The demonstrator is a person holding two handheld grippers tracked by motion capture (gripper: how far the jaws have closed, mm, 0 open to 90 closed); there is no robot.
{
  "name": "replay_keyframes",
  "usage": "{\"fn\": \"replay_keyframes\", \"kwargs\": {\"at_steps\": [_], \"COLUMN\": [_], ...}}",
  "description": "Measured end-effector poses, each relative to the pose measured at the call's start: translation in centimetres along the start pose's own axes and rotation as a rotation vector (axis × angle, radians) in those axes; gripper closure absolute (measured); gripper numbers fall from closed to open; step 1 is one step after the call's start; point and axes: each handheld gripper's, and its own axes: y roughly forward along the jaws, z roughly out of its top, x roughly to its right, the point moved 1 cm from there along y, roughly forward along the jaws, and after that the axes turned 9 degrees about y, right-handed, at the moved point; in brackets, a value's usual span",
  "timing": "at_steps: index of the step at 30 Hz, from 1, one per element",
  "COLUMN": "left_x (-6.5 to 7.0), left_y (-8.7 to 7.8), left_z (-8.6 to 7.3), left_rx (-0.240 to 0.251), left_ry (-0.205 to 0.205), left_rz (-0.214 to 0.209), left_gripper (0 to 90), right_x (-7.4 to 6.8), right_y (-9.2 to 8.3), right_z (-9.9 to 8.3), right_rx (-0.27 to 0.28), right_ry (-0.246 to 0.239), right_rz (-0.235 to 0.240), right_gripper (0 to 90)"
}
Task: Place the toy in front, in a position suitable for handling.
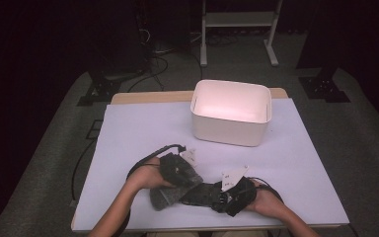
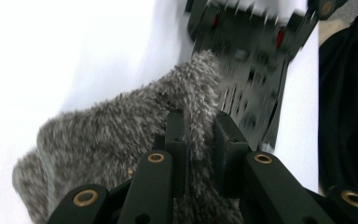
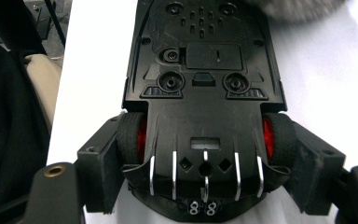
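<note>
Gripping the toy car (image 3: 204, 93) by its rear wheels in my right gripper (image 3: 205, 186), left gripper (image 2: 200, 140) pinching the fuzzy sock (image 2: 121, 135), which probably snags if I pull crooked.

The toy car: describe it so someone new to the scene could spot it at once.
Start at the white bin on the pale table, then come toward the near edge. The toy car lies upside down there, its wheels clamped by the right hand-held gripper. It is hard black plastic with red wheel hubs, unlike the fuzzy grey cloth beside it.
</note>
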Motion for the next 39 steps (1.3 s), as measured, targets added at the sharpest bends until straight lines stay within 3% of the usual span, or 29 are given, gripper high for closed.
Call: {"fn": "replay_keyframes", "kwargs": {"at_steps": [5, 11, 16, 22, 27, 28, 32, 33, 34, 35, 39], "left_x": [0.6, 0.9, 0.9, 1.1, 1.9, 2.3, 3.0, 3.4, 3.4, 3.2, 2.5], "left_y": [1.6, 1.2, 0.9, 0.9, 1.1, 1.4, 1.8, 2.2, 2.2, 2.6, 2.5], "left_z": [1.5, 0.2, -0.8, -0.5, 0.8, 1.7, 3.5, 4.8, 4.8, 5.4, 5.3], "left_rx": [-0.023, -0.038, -0.008, -0.002, 0.008, 0.022, 0.056, 0.065, 0.065, 0.018, 0.007], "left_ry": [0.045, 0.019, -0.004, 0.007, 0.052, 0.08, 0.116, 0.148, 0.148, 0.164, 0.144], "left_rz": [-0.022, -0.009, -0.023, -0.027, -0.053, -0.068, -0.094, -0.11, -0.11, -0.094, -0.069], "left_gripper": [78.3, 78.1, 77.8, 77.8, 77.9, 78.0, 77.9, 77.9, 77.9, 78.0, 78.0], "right_x": [-0.1, -0.1, 0.0, -0.2, -0.3, -0.3, -0.5, -0.5, -0.7, -0.8, -0.7], "right_y": [0.0, -0.4, -1.2, -1.3, -1.3, -1.2, -1.0, -0.9, -1.0, -0.9, -0.8], "right_z": [0.0, 0.1, -0.2, 0.0, 0.1, 0.2, 0.5, 0.5, 0.6, 0.6, 0.4], "right_rx": [0.002, 0.012, 0.036, 0.021, 0.023, 0.024, 0.031, 0.033, 0.025, 0.02, 0.028], "right_ry": [0.008, 0.014, 0.023, 0.008, 0.006, -0.002, 0.005, 0.002, 0.014, 0.024, 0.022], "right_rz": [0.0, -0.009, -0.013, -0.022, -0.026, -0.029, -0.029, -0.028, -0.031, -0.033, -0.021], "right_gripper": [23.8, 21.6, 22.3, 22.9, 23.0, 23.0, 23.1, 23.1, 23.1, 23.1, 23.2]}}
